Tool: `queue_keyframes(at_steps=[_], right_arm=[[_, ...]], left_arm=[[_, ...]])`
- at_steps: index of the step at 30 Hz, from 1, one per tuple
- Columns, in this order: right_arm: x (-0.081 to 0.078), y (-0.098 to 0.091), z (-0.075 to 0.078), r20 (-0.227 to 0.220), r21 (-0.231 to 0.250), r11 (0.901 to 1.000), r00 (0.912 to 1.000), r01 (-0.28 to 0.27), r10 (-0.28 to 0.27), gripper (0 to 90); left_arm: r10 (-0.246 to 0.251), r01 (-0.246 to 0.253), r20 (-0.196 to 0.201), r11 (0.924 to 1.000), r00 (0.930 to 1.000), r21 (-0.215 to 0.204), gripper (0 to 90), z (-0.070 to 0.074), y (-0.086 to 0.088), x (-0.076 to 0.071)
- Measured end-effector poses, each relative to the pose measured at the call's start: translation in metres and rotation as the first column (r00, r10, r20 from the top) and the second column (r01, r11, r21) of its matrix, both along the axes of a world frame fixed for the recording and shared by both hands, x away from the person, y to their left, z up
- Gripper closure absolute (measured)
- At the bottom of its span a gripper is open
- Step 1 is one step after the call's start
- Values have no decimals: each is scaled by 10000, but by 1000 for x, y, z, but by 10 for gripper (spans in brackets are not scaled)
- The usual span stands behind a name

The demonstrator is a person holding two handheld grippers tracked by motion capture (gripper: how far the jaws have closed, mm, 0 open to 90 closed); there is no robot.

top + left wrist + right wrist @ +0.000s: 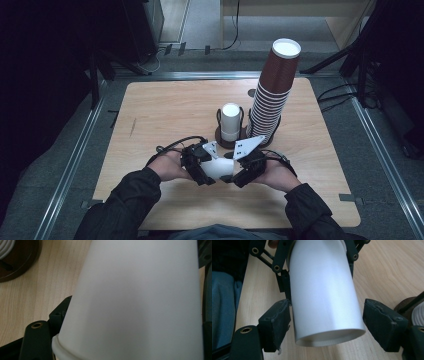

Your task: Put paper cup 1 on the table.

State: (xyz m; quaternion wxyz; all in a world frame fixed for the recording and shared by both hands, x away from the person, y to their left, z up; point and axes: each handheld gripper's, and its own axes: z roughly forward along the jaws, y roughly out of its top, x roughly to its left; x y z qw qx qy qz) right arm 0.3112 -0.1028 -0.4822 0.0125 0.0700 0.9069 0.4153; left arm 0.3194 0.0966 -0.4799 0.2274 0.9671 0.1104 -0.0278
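Between both grippers, left gripper (202, 172) clamps a white cup (220, 168).

- High view hangs above the person's side, looking forward and down over the whole wooden table (165, 115).
- Left gripper view sits super close along its jaws, mostly white cup (140, 302) wall, so probably facing right.
- Right gripper view looks back at that same white cup (324, 295), also shared with the high view.

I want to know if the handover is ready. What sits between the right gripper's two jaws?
The white cup, held at its rim end by the left gripper, lies between the right gripper's open jaws; right gripper view shows gaps either side.
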Motion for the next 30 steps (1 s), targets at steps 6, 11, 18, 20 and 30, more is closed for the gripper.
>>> queue_keyframes(at_steps=[6,11,18,20,30], right_arm=[[-3,6,-3,86,-347,9991,9996,-251,255,304],[-4,6,-2,268,-421,9984,9989,-384,396,329],[-1,0,-1,467,-150,9990,9980,-410,416,328],[-1,-3,0,306,-52,9995,9990,-314,316,329],[6,-22,7,273,1127,9936,9996,52,-83,327]], left_arm=[[-85,85,-11,10000,10000,-20,224,0,-1,0],[-90,90,12,9999,10000,-49,223,1,1,0],[236,-216,364,9983,9991,-539,28,8,2,-2],[329,-304,354,9972,9988,-681,0,10,5,-1],[896,-832,142,9649,9959,-2491,0,26,26,3]])
